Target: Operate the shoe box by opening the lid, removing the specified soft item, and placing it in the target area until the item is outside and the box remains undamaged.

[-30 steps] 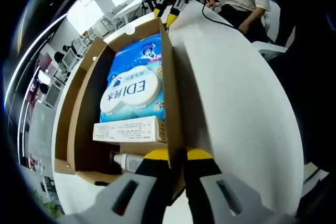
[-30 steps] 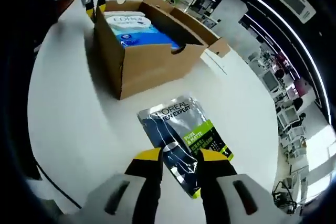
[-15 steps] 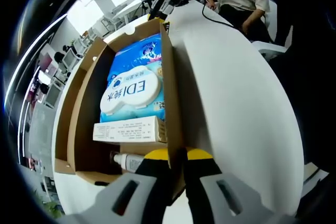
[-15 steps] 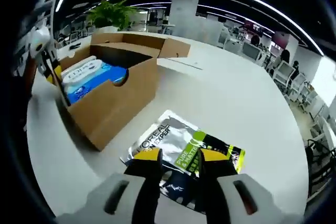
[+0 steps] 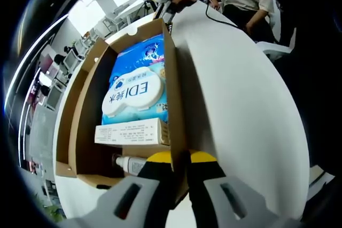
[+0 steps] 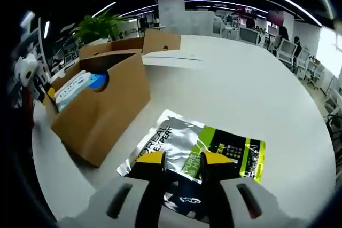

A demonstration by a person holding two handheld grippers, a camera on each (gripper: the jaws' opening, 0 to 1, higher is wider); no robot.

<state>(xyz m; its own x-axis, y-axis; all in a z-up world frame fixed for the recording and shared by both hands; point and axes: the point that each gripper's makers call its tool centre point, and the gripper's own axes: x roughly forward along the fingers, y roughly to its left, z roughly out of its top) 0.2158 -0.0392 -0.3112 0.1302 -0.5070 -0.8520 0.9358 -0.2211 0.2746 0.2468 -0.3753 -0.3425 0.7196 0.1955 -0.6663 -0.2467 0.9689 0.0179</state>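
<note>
The silver sachet [image 6: 197,150] lies flat on the table [image 6: 256,94], outside the shoe box [image 6: 101,110] at ten o'clock. My right gripper [image 6: 183,161] straddles its near edge, jaws parted, grip uncertain. My left gripper [image 5: 180,158] pinches the box wall.

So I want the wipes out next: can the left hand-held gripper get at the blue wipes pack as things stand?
Probably not yet: the left hand-held gripper is shut on the shoe box wall. The wipes pack lies uncovered once it lets go.
</note>
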